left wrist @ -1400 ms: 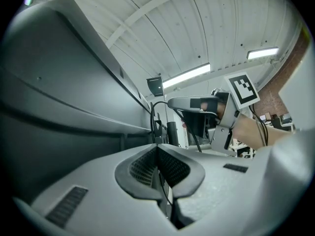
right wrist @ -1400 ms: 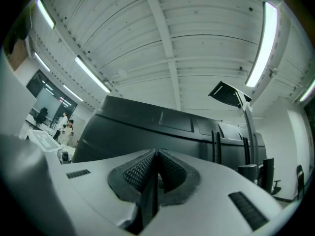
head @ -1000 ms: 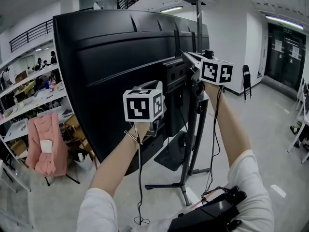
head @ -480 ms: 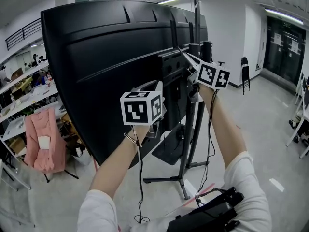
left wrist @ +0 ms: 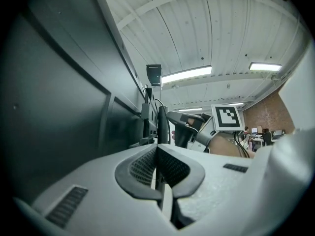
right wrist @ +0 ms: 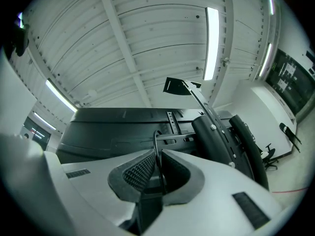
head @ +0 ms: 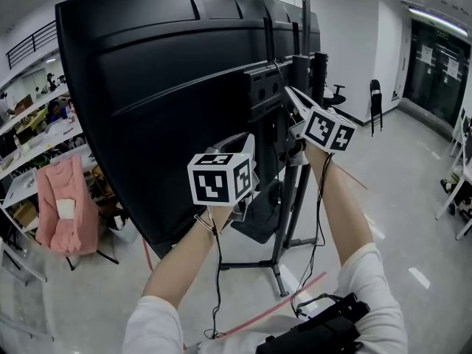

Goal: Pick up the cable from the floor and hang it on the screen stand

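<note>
A big black curved screen (head: 162,102) shows its back, carried on a black stand (head: 284,212) with a mounting bracket (head: 262,87). My right gripper (head: 284,89) is raised to that bracket; in the right gripper view it (right wrist: 157,168) is shut on a thin black cable (right wrist: 155,146) that rises from between the pads. My left gripper (head: 243,140) is lower and to the left, close to the screen's back. Seen in the left gripper view, it (left wrist: 156,163) is shut with nothing visible between the pads, and the right gripper (left wrist: 184,124) is ahead of it beside the stand's pole (left wrist: 160,124).
The stand's base legs (head: 251,265) spread over the floor, crossed by a red tape line (head: 295,293). A pink jacket (head: 65,212) hangs on a chair at the left, near desks. A black chair (head: 377,98) stands at the far right.
Both grippers have sunk a little against the screen and bracket, while the view has drawn closer to the screen. Both stay shut.
</note>
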Demonstrator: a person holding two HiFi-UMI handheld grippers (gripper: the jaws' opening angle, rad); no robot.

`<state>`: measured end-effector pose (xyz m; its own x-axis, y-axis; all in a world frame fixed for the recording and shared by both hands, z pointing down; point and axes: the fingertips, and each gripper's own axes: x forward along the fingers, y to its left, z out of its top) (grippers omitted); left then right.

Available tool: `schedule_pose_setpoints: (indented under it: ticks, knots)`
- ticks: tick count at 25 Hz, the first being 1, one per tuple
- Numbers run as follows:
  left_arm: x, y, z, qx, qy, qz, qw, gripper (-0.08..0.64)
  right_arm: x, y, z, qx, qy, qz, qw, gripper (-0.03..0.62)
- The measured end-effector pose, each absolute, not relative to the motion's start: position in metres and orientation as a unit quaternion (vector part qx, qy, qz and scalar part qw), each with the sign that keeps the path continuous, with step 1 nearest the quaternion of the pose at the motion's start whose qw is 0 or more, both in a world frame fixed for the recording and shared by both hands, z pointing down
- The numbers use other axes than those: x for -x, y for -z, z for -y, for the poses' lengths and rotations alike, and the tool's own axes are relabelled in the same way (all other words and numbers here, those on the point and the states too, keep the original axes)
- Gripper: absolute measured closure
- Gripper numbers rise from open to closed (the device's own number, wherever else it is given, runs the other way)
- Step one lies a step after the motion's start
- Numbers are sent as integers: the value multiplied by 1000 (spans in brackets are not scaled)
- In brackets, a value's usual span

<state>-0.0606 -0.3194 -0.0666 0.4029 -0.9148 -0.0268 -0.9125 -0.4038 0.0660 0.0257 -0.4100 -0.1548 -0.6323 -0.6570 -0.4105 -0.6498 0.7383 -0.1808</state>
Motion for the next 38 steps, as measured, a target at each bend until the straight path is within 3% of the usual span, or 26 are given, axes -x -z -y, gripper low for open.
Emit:
schedule_pose_setpoints:
  ticks: [10,23,32,38]
  knots:
    - [47,18,302,-845,55,531,36,557,-47,85,361,395,21,-885,245,561]
    - [46,-67,244,-824,36,565,-23,557,-48,-70,268,417,144,-869,224,563]
    - [80,-173,193,-808,8,588,40,557,-65,-183,215,482,216,-832,169,563]
    - [79,-189,185,-807,12,588,52,557,-61,-190,200,475,229,-835,155,565]
